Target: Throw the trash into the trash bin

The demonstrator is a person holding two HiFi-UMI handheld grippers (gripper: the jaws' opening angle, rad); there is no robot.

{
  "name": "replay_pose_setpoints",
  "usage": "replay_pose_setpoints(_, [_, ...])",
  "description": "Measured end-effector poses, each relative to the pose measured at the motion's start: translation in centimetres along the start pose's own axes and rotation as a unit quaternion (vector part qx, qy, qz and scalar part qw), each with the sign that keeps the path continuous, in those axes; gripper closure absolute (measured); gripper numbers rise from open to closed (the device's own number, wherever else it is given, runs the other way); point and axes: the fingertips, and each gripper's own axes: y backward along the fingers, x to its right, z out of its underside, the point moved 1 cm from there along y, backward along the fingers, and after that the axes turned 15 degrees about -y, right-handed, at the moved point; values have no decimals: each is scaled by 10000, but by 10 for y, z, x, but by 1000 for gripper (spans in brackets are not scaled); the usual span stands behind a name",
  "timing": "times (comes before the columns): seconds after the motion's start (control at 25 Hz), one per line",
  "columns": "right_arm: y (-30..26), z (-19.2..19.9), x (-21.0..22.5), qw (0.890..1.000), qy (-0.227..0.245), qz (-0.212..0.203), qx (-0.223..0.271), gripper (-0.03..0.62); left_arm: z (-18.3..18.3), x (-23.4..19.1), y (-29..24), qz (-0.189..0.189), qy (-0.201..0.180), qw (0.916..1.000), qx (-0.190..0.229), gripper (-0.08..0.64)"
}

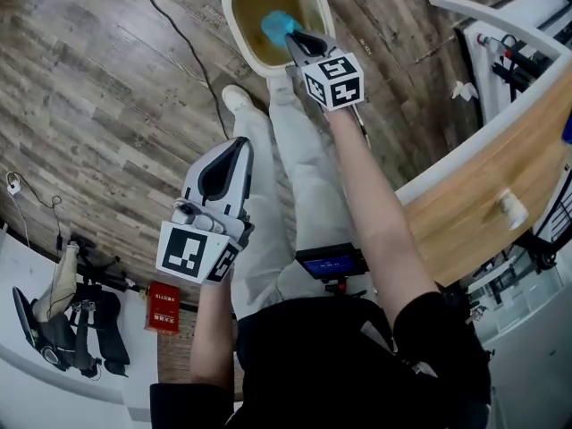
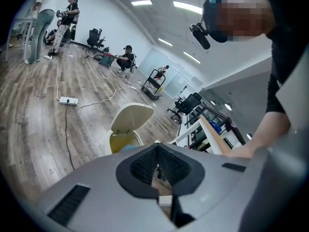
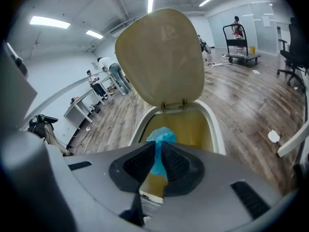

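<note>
A cream trash bin [image 1: 234,25] stands open on the wood floor at the top of the head view, its lid [image 3: 161,57] tipped back and its inside yellowish. My right gripper [image 1: 291,37] hangs over the bin's mouth, shut on a crumpled blue piece of trash [image 1: 278,25]. In the right gripper view the blue trash [image 3: 161,135] sticks out past the pads of the right gripper [image 3: 158,153], above the bin's opening [image 3: 212,124]. My left gripper [image 1: 237,147] is shut and empty, held lower beside my leg. From the left gripper [image 2: 157,148] the bin [image 2: 120,141] shows just ahead.
A wood-topped desk with a white edge [image 1: 500,186] curves along the right. A black cable [image 1: 179,34] runs over the floor left of the bin, and a power strip [image 2: 67,100] lies farther off. My white shoe [image 1: 234,96] stands close to the bin. People and office chairs are in the background.
</note>
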Motion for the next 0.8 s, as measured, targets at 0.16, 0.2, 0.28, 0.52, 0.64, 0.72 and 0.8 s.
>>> replay_pose_setpoints(0.16, [-2, -3, 3, 9999, -127, -60, -49, 431, -4, 0, -12, -5, -20, 10000, 28, 554])
replay_pose_setpoints(0.2, [0, -7, 3, 9999, -137, -51, -29, 431, -8, 1, -13, 7, -9, 10000, 66, 554])
replay_pose_setpoints(0.28, [3, -12, 0, 9999, -104, -27, -27, 431, -14, 3, -12, 47, -20, 9999, 109, 554])
replay_pose_setpoints(0.52, [36, -46, -41, 9996, 170, -237, 60, 433, -51, 10, 7, -87, -211, 9987, 451, 554])
replay_pose_setpoints(0.64, [89, -74, -82, 9971, 600, -284, 381, 476, -86, 39, 31, 40, -423, 9970, 649, 554])
replay_pose_setpoints(0.72, [132, -99, -119, 9924, 957, -330, 695, 521, -111, 65, 54, 230, -679, 9942, 802, 554])
replay_pose_setpoints(0.8, [173, -139, -156, 9834, 1316, -461, 1160, 562, -141, 81, 75, 236, -1094, 9881, 1058, 554])
